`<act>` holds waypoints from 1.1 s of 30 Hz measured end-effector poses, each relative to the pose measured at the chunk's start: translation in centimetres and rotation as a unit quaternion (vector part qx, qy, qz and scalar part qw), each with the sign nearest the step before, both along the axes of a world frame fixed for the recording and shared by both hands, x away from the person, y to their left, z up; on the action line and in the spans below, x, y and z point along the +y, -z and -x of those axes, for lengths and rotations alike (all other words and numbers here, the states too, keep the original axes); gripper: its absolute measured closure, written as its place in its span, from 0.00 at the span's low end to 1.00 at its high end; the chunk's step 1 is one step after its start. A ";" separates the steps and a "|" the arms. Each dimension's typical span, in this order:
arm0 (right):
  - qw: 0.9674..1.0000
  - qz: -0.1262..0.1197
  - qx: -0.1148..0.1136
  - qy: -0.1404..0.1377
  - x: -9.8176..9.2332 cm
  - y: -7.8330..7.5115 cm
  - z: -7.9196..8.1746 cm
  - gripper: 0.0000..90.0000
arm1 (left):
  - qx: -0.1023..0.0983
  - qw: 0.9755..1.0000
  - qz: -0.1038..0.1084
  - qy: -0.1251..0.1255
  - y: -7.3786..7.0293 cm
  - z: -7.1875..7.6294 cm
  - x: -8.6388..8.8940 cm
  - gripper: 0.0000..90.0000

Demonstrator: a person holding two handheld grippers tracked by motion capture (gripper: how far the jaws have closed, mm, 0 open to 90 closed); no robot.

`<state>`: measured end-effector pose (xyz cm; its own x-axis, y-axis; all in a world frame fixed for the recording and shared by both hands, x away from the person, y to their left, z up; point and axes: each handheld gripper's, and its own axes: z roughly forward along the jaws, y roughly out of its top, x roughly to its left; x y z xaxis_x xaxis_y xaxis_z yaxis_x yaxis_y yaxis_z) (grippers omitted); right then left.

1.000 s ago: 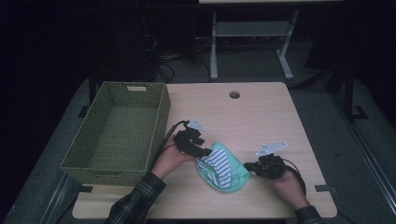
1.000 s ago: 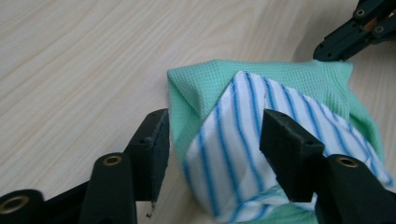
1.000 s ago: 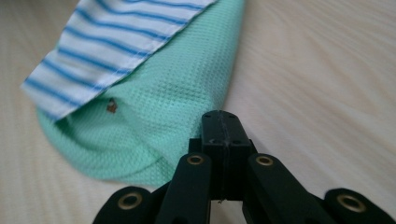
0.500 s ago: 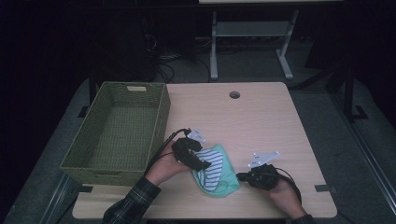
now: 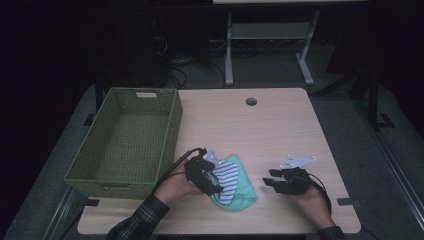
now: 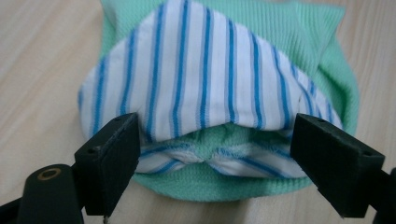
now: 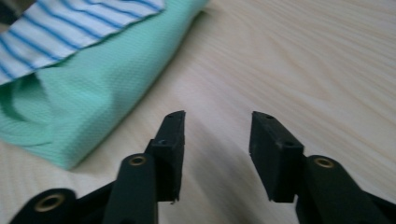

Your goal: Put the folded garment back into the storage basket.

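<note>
Wicker basket (image 5: 127, 142) at the table's (image 5: 280, 130) left edge, holding nothing. Folded green-and-striped cloth (image 5: 231, 179) near the front edge, far half open. Left gripper (image 5: 209, 176) spread wide, just been opening around the cloth, pads off it; right gripper (image 5: 267, 181) parted, just been opening, gripping nothing.

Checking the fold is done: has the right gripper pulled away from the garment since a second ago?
Yes. The right gripper now sits apart from the green garment, nearer the table's right edge, jaws just opened and empty.
</note>
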<state>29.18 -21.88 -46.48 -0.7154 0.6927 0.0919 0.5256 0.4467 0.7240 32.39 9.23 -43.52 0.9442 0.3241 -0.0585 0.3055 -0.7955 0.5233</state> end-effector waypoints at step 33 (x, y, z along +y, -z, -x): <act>0.994 0.010 -0.011 0.109 -3.6 1.7 -2.5 0.15 | -0.008 0.999 -0.041 0.006 1.8 0.6 -1.0 0.17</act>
